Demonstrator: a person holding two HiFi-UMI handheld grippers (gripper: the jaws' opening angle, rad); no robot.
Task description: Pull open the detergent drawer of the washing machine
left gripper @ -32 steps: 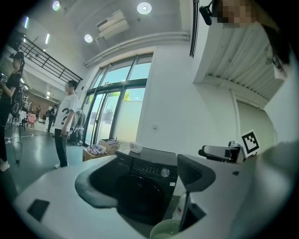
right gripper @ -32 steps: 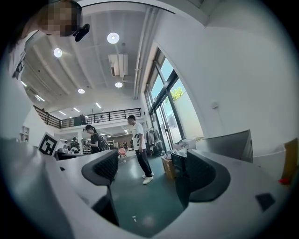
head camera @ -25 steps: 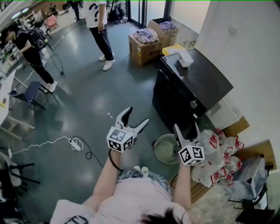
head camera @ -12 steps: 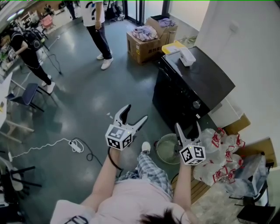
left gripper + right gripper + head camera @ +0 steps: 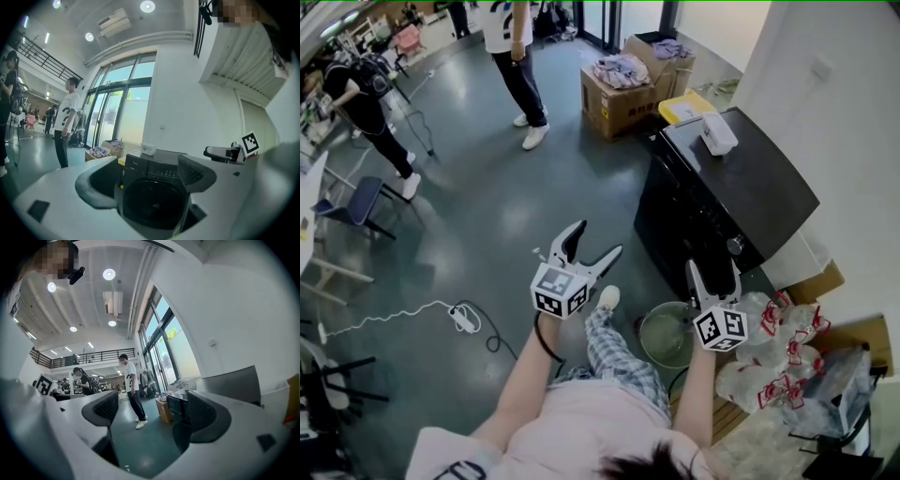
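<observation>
The black front-loading washing machine [image 5: 722, 202] stands at the right against the white wall, a white box [image 5: 719, 134] on its lid. Its top front panel, with a knob [image 5: 734, 246], looks flush; no drawer sticks out. My left gripper [image 5: 596, 240] is open and empty over the floor, left of the machine. My right gripper [image 5: 713, 270] is open just before the machine's near front corner, touching nothing. In the left gripper view the machine [image 5: 154, 187] shows between the spread fingers of the left gripper [image 5: 145, 180]. The right gripper [image 5: 150, 413] frames bare floor, the machine [image 5: 180, 411] partly behind its right finger.
A metal basin [image 5: 667, 333] sits on the floor under my right hand, with tied plastic bags [image 5: 778, 347] beside it. Cardboard boxes of clothes [image 5: 623, 89] stand beyond the machine. Two people [image 5: 520, 66] [image 5: 366, 112] stand farther back; a cable with a power strip [image 5: 459, 314] lies at left.
I have stepped forward, one plaid-trousered leg now showing, and the machine sits slightly nearer. Both grippers stayed open and shifted a little toward the machine.
</observation>
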